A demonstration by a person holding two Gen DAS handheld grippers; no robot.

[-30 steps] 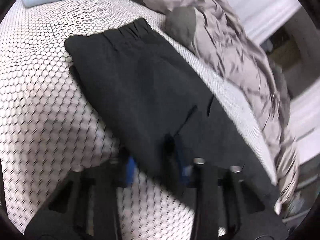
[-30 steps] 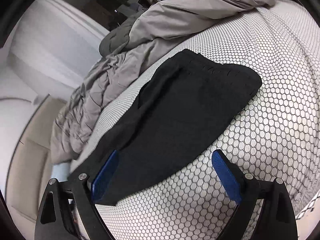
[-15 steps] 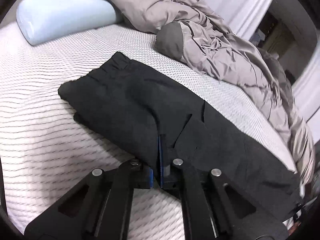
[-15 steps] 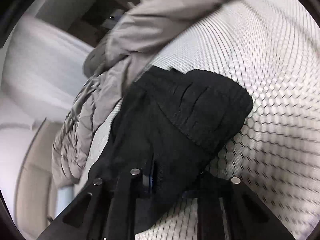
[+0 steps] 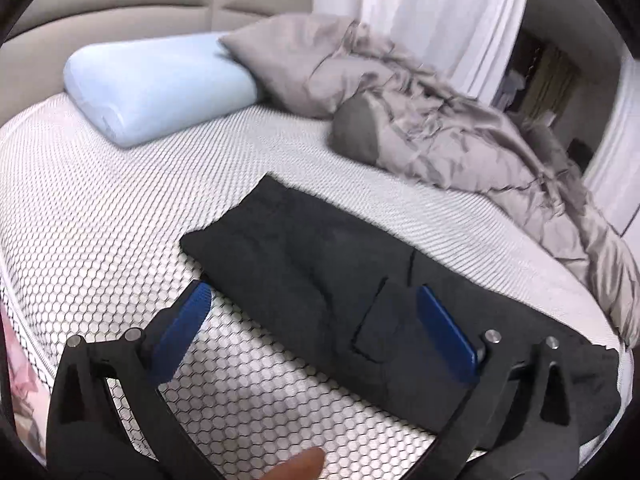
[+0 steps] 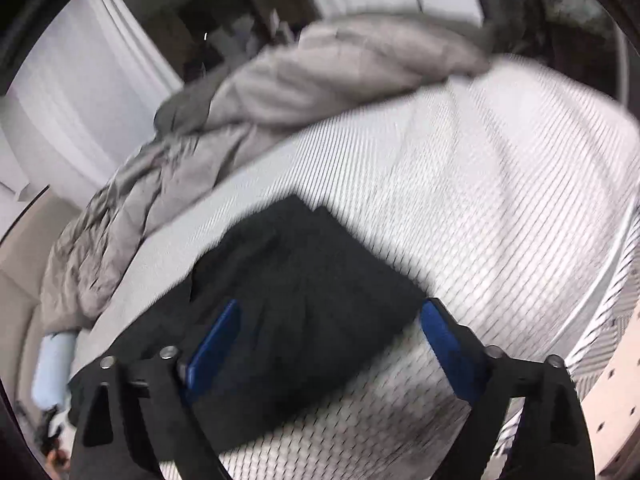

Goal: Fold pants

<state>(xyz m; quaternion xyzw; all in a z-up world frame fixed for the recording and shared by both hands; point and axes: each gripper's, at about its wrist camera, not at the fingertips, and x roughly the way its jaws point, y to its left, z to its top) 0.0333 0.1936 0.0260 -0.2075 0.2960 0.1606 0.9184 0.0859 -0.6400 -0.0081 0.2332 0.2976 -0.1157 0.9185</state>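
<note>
The black pants [image 5: 320, 264] lie flat on the white honeycomb mattress [image 5: 100, 216], folded lengthwise, waistband toward the far left and legs running to the near right. My left gripper [image 5: 316, 320] hovers above their near edge with its jaws opening wide. Its blue pads [image 5: 188, 320] press on nothing. In the blurred right wrist view the pants [image 6: 300, 300] spread out from between the fingers toward the far left. My right gripper [image 6: 330, 340] is above them, jaws opening, with no cloth pinched.
A light blue pillow [image 5: 160, 84] and a crumpled grey duvet [image 5: 440, 128] lie along the far side of the bed, the duvet [image 6: 320, 76] also behind the pants. White curtains [image 5: 440, 12] hang beyond. A fingertip [image 5: 296, 468] shows at the bottom.
Half a second ago both grippers were shut on the pants' fabric. Now both have let go, opened wide and drawn back upward. The pants rest on the mattress.
</note>
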